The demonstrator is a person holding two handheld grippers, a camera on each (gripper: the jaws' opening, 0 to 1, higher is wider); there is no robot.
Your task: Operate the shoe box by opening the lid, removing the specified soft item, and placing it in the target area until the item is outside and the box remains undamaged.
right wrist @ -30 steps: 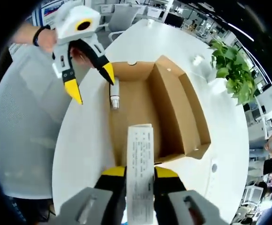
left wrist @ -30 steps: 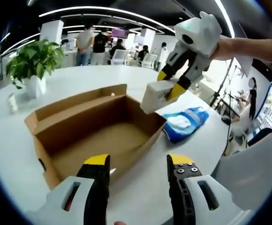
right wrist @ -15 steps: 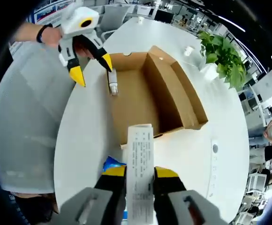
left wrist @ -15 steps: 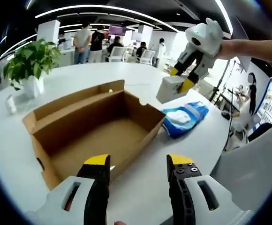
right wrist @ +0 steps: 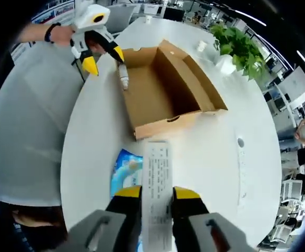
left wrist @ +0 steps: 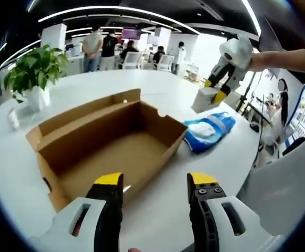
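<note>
R gripper [right wrist: 156, 195] clamped on white pack [right wrist: 157, 189], above blue wipes bag [left wrist: 209, 132] beside open shoe box [left wrist: 108, 144]; L gripper [left wrist: 155, 184] jaws apart near box.

The open cardboard shoe box [left wrist: 105, 142] is plain brown inside and outside. The soft plastic pack [left wrist: 209, 132] beside it is blue with a white middle. The small rectangular packet [right wrist: 157, 194] is white with fine dark print. Both grippers [left wrist: 155, 197] [right wrist: 156, 199] are black with yellow tips and light grey bodies. The round table [right wrist: 221, 163] is white. The potted plant [left wrist: 34, 68] has green leaves in a white pot.
</note>
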